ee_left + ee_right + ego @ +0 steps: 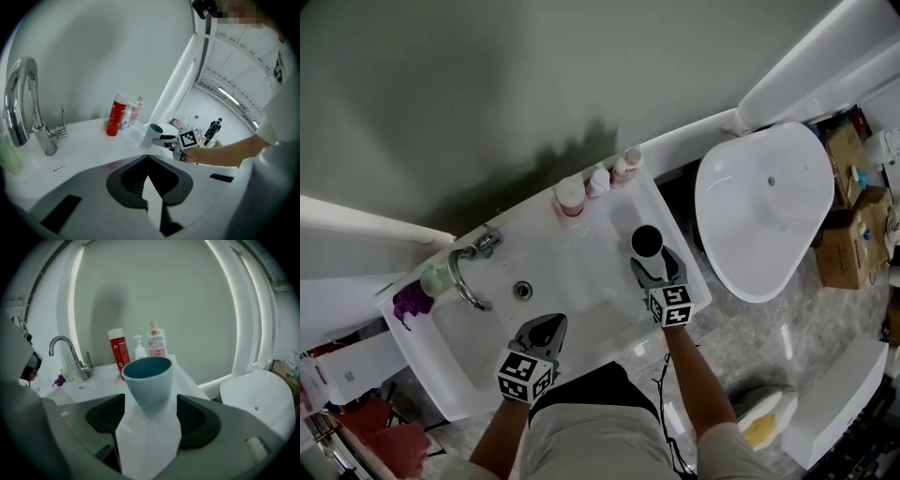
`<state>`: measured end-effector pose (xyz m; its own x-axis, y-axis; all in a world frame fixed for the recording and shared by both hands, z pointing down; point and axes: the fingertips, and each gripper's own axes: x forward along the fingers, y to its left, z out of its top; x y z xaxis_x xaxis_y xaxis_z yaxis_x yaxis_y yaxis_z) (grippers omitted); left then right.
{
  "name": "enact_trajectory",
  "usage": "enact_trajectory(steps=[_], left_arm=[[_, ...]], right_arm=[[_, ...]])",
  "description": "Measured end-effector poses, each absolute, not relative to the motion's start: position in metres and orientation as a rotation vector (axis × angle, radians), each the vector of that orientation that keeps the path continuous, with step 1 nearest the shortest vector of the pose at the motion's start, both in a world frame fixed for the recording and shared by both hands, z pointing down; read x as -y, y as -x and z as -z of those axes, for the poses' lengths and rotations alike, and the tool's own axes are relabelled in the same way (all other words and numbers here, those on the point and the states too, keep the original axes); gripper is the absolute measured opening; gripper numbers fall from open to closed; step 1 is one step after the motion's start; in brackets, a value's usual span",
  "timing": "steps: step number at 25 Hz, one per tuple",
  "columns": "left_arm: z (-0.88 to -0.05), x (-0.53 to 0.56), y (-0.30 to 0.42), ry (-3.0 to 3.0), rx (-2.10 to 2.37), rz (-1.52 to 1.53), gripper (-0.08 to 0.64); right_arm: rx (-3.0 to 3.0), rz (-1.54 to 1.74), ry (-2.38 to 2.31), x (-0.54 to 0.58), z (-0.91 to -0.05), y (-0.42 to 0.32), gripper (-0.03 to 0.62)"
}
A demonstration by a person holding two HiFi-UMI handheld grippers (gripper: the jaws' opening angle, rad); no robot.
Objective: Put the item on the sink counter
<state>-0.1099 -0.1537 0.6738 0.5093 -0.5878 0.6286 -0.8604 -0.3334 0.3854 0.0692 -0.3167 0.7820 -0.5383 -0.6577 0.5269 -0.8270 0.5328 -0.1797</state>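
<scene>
A grey-green wall [487, 75] backs a white basin [764, 206], cardboard boxes [844, 244] on marbled floor [750, 347].

The left gripper [547, 326] and right gripper [654, 266] are grey, with dark ribbed pads [105, 417] and a black-and-white marker cube [670, 305] each. The person wears a white short-sleeved shirt [277, 121].

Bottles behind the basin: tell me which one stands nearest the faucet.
The red bottle with the white cap, at the faucet end of the row; the small pump bottle and the pink-labelled bottle stand farther along.
</scene>
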Motion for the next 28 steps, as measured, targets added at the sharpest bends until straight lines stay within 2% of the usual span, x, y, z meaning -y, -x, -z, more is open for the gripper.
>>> enact_trajectory(steps=[14, 21, 25, 28], left_arm=[[-0.612, 0.129, 0.123, -2.146, 1.230, -0.475, 0.008], [-0.580, 0.096, 0.101, -2.150, 1.319, -0.429, 0.008], [-0.564, 0.073, 0.082, -2.152, 1.359, -0.394, 0.008], [-0.552, 0.051, 0.068, -2.161, 1.392, -0.385, 0.008]], right_arm=[[2.414, -0.492, -1.155, 0.241, -0.657, -0.073, 0.379], [2.523, -0.466, -1.128, 0.192, -0.579, -0.088, 0.379], [2.578, -0.444, -1.068, 0.157, -0.548, -0.095, 0.364], [2.612, -0.429, -1.032, 0.126, -0.529, -0.104, 0.313]])
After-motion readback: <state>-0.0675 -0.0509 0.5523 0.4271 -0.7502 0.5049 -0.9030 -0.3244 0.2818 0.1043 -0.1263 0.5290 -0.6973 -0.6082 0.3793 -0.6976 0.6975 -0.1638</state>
